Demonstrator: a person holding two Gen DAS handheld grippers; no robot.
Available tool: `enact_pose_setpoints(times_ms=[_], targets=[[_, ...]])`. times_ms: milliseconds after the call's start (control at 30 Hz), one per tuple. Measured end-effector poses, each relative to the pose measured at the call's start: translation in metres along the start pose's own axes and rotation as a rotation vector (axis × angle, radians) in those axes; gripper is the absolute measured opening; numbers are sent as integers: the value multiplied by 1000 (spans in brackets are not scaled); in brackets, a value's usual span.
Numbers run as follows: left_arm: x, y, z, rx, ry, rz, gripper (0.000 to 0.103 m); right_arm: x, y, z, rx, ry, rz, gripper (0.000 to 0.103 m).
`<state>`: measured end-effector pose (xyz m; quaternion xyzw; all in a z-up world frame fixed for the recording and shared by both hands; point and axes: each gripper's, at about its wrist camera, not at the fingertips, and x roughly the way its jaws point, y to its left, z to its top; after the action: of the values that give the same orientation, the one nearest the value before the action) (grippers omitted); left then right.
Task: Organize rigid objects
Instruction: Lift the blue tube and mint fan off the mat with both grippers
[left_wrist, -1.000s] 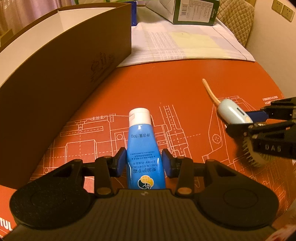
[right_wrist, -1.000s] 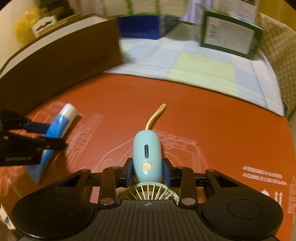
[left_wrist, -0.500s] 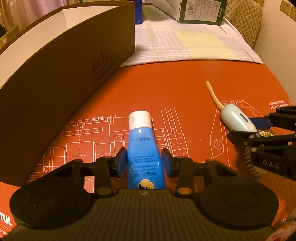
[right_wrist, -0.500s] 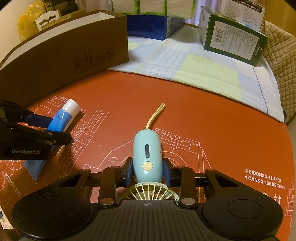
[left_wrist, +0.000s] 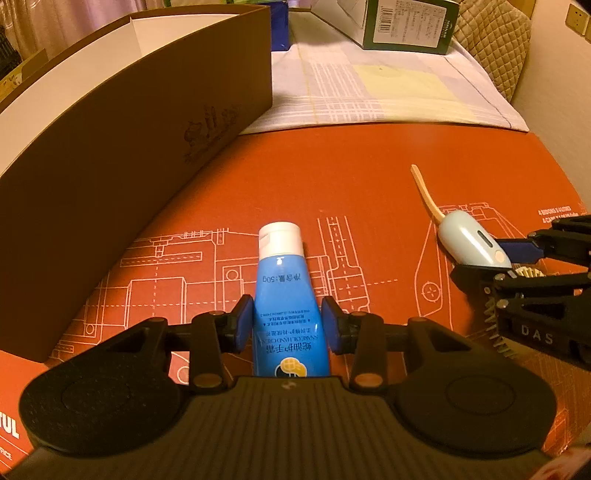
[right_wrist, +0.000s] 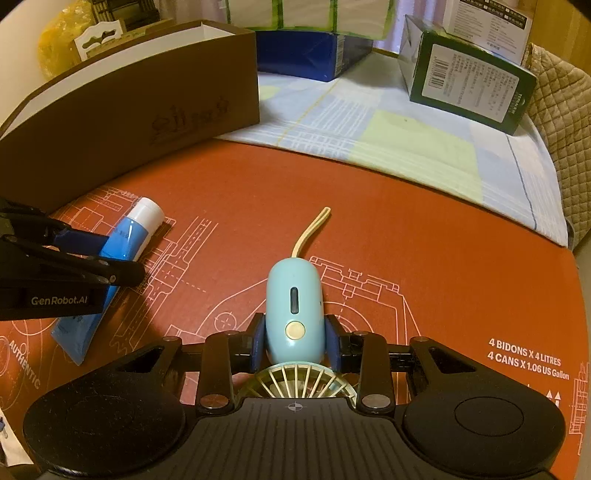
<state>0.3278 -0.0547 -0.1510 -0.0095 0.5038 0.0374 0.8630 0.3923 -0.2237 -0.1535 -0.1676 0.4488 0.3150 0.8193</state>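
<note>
A blue hand-cream tube (left_wrist: 282, 273) with a white cap lies flat on the red printed cardboard sheet (left_wrist: 351, 177). My left gripper (left_wrist: 286, 325) is shut on the tube's lower body, both blue pads against its sides. The right wrist view shows the same tube (right_wrist: 125, 236) under the left gripper (right_wrist: 103, 254). A pale blue hand fan (right_wrist: 293, 295) with a cream strap lies to the right. My right gripper (right_wrist: 295, 339) is shut on its handle, with the fan head beneath the jaws. In the left wrist view the fan (left_wrist: 469, 240) sits in the right gripper (left_wrist: 498, 258).
A long brown box (left_wrist: 147, 129) with a white inside stands open along the left. Behind the sheet lies a checked cloth (left_wrist: 369, 92) with a green carton (left_wrist: 406, 22) and a blue box (right_wrist: 306, 51) on it. A quilted cushion (right_wrist: 561, 110) is at the far right.
</note>
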Motion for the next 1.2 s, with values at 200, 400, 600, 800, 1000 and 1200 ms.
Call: enact_pose_setpoints(times_ms=[200,400,600,800,1000,1200], targets=[[-4,-3,-2,-4,-12,-1,35,0,-1,-1,-1,-3,11,30],[-12,-2,-3,-16,-36,-1,35,-7,-7,-3,47,-20,43,30],[-19,-2,-3,-19,-53,2,34,-19,-10,1,65,-57,57,30],[-20,0,-3,-28,-50,5,34,-25,-11,3,74,-73,63,30],[-21,2,-5,-36,-48,6,34,-27,-12,2,80,-74,71,30],[-32,2,-4,-36,-76,4,34,-30,-14,3,82,-82,75,30]])
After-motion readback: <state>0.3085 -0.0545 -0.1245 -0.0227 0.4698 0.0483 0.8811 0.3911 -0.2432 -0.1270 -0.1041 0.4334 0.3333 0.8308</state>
